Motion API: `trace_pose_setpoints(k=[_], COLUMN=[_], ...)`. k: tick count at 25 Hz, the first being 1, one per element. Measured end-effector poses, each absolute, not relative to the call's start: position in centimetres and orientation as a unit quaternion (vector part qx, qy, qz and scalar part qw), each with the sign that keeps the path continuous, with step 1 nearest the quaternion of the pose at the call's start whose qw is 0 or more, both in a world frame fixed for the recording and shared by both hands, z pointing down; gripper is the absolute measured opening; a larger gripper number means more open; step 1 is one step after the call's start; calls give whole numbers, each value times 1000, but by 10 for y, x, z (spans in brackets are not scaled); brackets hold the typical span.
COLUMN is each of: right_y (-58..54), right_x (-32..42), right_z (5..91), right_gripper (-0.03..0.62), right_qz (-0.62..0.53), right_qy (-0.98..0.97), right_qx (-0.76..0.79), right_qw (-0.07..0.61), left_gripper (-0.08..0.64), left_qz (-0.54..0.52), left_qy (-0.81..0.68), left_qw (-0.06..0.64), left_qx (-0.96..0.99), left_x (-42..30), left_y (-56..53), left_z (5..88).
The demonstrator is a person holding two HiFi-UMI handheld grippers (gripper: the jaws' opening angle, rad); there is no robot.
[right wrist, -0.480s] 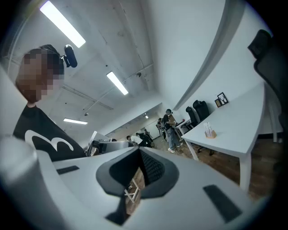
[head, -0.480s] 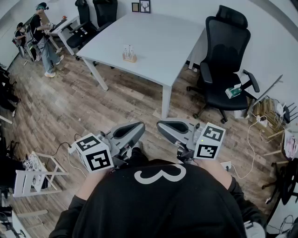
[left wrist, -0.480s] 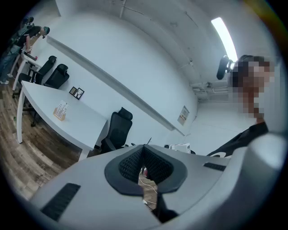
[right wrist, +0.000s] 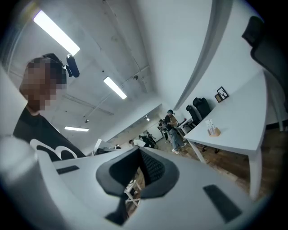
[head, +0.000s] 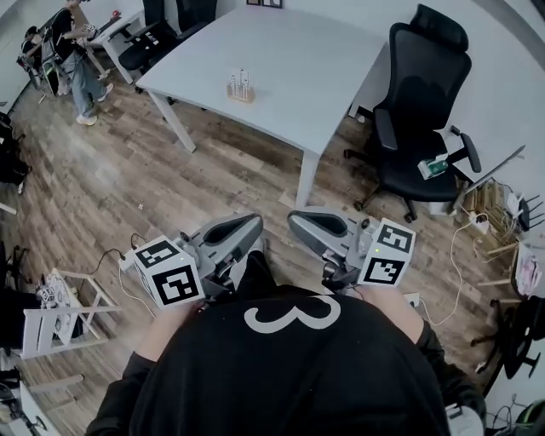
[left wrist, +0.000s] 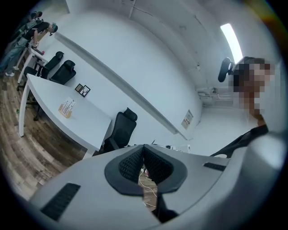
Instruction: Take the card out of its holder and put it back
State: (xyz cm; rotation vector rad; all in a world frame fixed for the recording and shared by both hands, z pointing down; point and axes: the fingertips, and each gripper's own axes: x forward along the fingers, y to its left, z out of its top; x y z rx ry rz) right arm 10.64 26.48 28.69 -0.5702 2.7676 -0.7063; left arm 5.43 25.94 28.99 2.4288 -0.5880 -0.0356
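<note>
Left gripper (head: 247, 226) and right gripper (head: 300, 226) were both closed, nothing between jaws.
Open floor (head: 128, 179) ran ahead to the table (head: 281, 128) edge; card holder (head: 240, 87) stood well beyond both.

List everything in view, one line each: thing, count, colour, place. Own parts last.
Table: one, white, far centre.
Card holder: one, wooden, white card inside, on the table.
Office chair: one, black, right of the table.
Packet: one, green and white, on that chair.
Farther chairs: two, black, beyond the table's left end.
Bystanders: at least two, far left corner.
Rack: one, white, on the floor, lower left.
Floor: brown wood planks.
Shirt: one, black with white figure, bottom.
Left tool: one, grey, shut, empty, held before the chest.
Right tool: one, grey, shut, empty, beside it.
</note>
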Motion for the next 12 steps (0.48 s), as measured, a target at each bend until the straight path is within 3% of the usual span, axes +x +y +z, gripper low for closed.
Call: trace_pose_setpoints(k=[12], right_y=[168], right_x=[94], right_z=[307], right_gripper=[9], right_qz=[-268], right_qy=[931], right_qx=[-224], right_qw=[107], left_gripper=[14], left_qz=[-11], left_qy=[-206], left_qw=[348], left_qx=[914], left_x=[38], left_y=[160], left_z=[308])
